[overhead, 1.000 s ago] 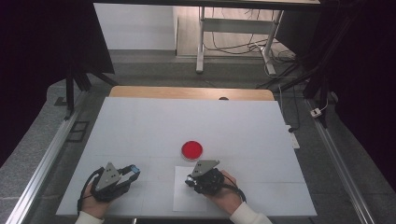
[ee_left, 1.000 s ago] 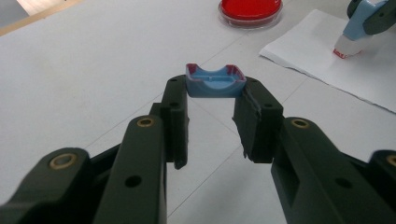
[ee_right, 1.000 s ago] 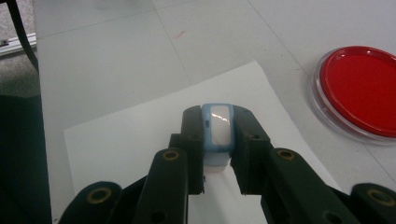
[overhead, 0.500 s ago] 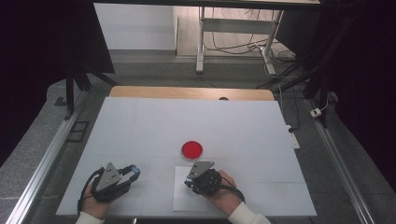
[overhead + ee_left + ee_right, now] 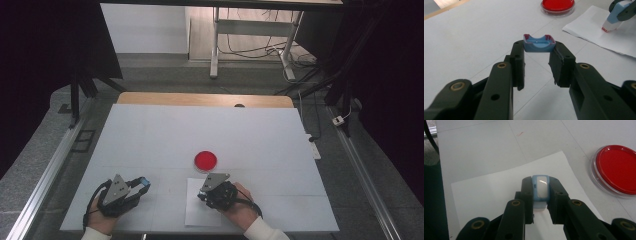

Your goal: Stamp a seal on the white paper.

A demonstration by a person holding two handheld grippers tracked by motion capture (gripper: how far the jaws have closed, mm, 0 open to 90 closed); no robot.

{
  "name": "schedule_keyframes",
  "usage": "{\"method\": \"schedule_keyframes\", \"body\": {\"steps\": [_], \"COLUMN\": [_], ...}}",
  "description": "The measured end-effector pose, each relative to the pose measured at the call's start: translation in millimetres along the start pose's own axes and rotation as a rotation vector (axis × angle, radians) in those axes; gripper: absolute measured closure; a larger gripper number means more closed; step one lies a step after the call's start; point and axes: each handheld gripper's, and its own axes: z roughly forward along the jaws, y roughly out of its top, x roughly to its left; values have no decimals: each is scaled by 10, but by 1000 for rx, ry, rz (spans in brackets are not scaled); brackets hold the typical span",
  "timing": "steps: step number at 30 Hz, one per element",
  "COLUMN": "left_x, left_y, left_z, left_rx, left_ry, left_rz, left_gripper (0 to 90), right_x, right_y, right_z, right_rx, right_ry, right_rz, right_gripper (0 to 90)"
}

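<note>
A small blue cap [image 5: 539, 43] with red-stained edges is clamped between the tips of my left gripper [image 5: 539, 46], low over the white table. The high view places this gripper [image 5: 141, 183] at the front left. My right gripper [image 5: 541, 187] is shut on a blue stamp [image 5: 541, 190] with a white base that stands upright on a white paper sheet [image 5: 486, 195]. In the left gripper view the stamp [image 5: 614, 16] has its white foot on the paper [image 5: 599, 37]. From above, the right gripper [image 5: 204, 195] is over the sheet [image 5: 200, 215].
A round red dish [image 5: 205, 160] with a clear rim lies just beyond the paper, to the right of the stamp in the right gripper view [image 5: 617, 170]. The white table top [image 5: 200, 130] stretches far behind it. Metal rails run along both table sides.
</note>
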Motion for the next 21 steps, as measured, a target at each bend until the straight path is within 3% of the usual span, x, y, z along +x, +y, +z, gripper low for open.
{"method": "schedule_keyframes", "body": {"steps": [21], "left_x": [10], "left_y": [-6], "left_z": [2], "left_rx": [3], "left_ry": [1], "left_rz": [2], "left_gripper": [655], "right_x": [-17], "right_y": [-13], "right_z": [-9], "right_rx": [-4], "right_ry": [8], "right_rz": [-7], "right_gripper": [761]}}
